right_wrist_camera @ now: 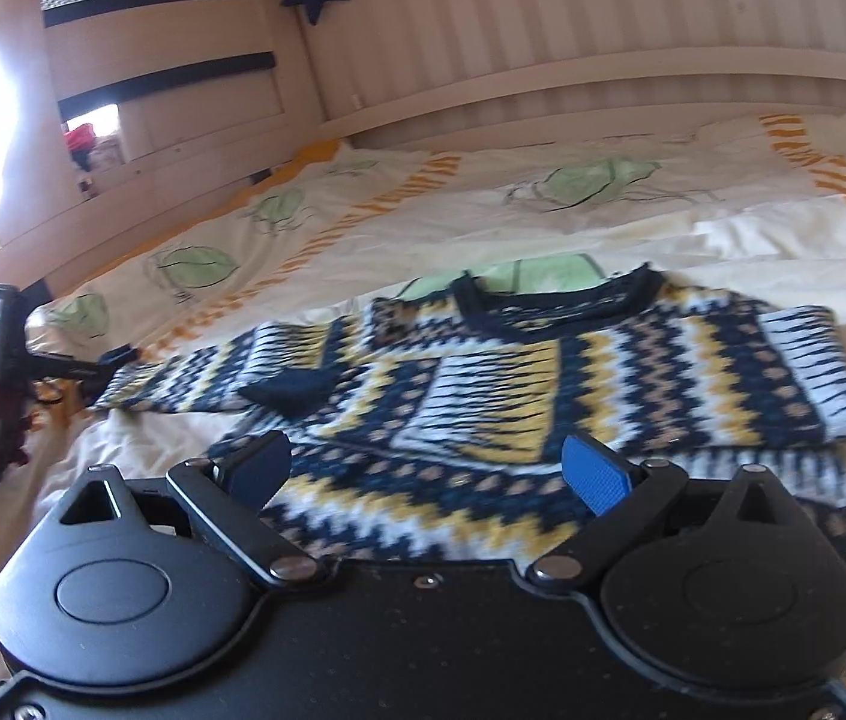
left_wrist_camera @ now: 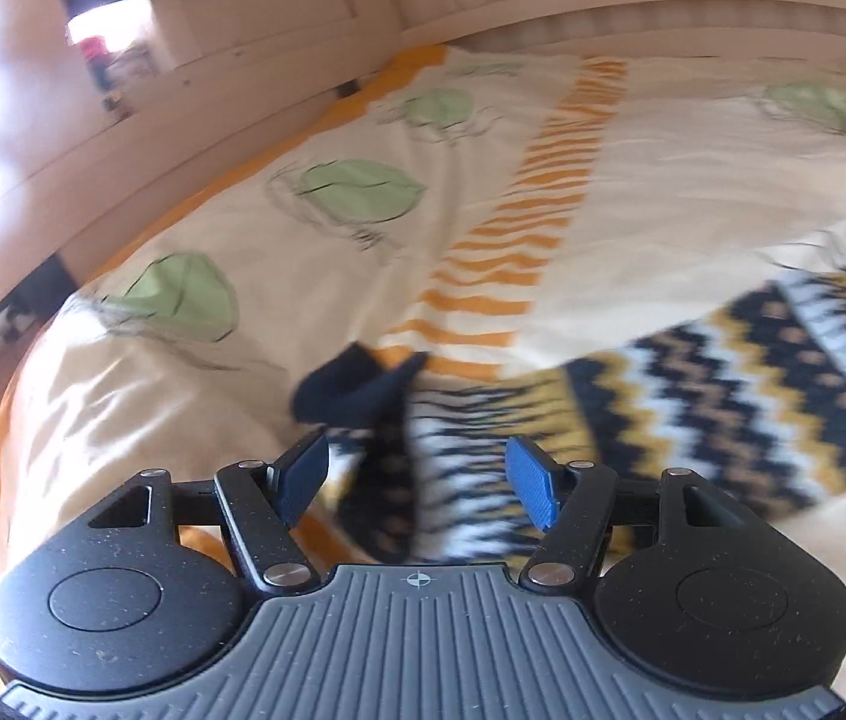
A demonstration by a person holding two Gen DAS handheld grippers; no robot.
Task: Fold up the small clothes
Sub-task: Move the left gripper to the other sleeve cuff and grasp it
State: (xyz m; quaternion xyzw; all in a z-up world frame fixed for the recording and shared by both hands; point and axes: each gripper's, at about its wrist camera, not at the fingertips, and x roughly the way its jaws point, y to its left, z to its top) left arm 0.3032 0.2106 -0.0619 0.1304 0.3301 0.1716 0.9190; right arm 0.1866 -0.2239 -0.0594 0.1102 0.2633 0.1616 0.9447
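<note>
A patterned sweater [right_wrist_camera: 573, 384] lies face up across the middle of the bed [right_wrist_camera: 723, 240], neckline toward the headboard edge, one sleeve already laid over its chest, the other stretched toward the bed's left edge. The right gripper [right_wrist_camera: 429, 471] hangs over the hem with its jaws spread wide, nothing between them. The left gripper [left_wrist_camera: 417, 480] is partly spread over the outstretched sleeve [left_wrist_camera: 693, 396] near its dark cuff [left_wrist_camera: 357, 390]; cloth shows between the pads, but none appears pinched. The next fold likely asks for this sleeve to cross the chest: pinch just behind the cuff, lift only enough to clear the knit, and lay it flat along the pattern without dragging the body sideways.
</note>
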